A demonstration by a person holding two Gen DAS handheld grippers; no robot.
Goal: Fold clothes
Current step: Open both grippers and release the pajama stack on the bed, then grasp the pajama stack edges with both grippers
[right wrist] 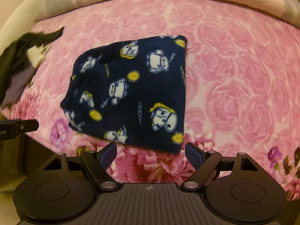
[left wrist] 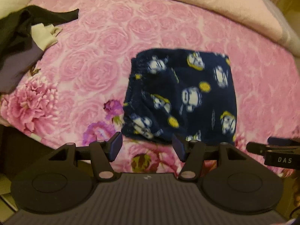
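A navy fleece garment with white cartoon figures and yellow dots [left wrist: 180, 97] lies folded into a compact block on the pink rose bedspread [left wrist: 97, 56]. It also shows in the right wrist view [right wrist: 129, 93]. My left gripper [left wrist: 147, 147] is open and empty, just short of the garment's near edge. My right gripper [right wrist: 151, 154] is open and empty, also just short of the near edge. The right gripper's tip shows at the right edge of the left wrist view [left wrist: 271, 150].
A heap of black, grey and cream clothes [left wrist: 20, 43] lies at the far left of the bed, also in the right wrist view [right wrist: 20, 60]. A pale pink duvet [left wrist: 215, 1] is bunched along the far side. The bed's near edge drops off at lower left.
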